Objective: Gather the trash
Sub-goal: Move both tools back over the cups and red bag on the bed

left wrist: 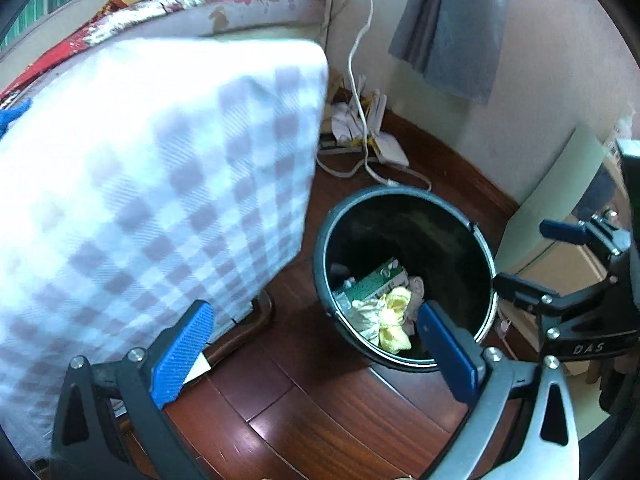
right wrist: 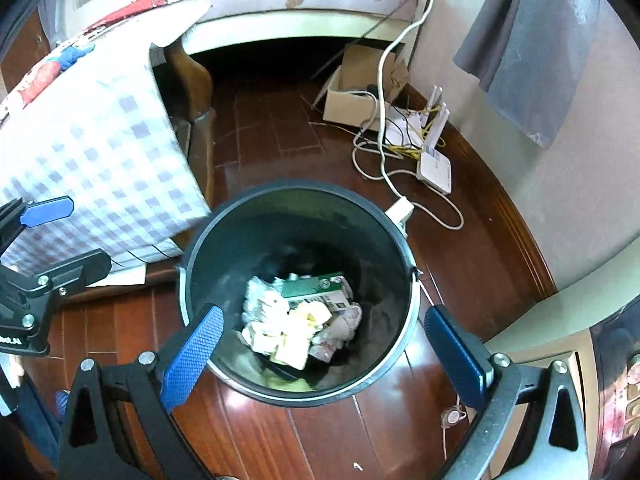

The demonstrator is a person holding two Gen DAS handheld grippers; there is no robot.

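Observation:
A dark round trash bin [left wrist: 404, 200] [right wrist: 298, 196] stands on the wooden floor. Inside lie a green and white carton [left wrist: 374, 280] [right wrist: 320, 286], crumpled white paper [left wrist: 366, 314] [right wrist: 266, 312], yellow wrappers [left wrist: 394, 320] [right wrist: 300, 332] and a pinkish wad [right wrist: 346, 322]. My left gripper [left wrist: 316, 356] is open and empty, just left of the bin. My right gripper [right wrist: 324, 354] is open and empty, directly above the bin's near rim. Each gripper shows in the other's view: the right one [left wrist: 536, 256], the left one [right wrist: 64, 232].
A checked cloth [left wrist: 160, 184] [right wrist: 100, 168] hangs over a table to the left, above a wooden leg [right wrist: 196, 92]. A white router [right wrist: 434, 160], cables [left wrist: 360, 80] and a cardboard box [right wrist: 360, 88] lie by the wall. A grey cloth [right wrist: 520, 52] hangs there.

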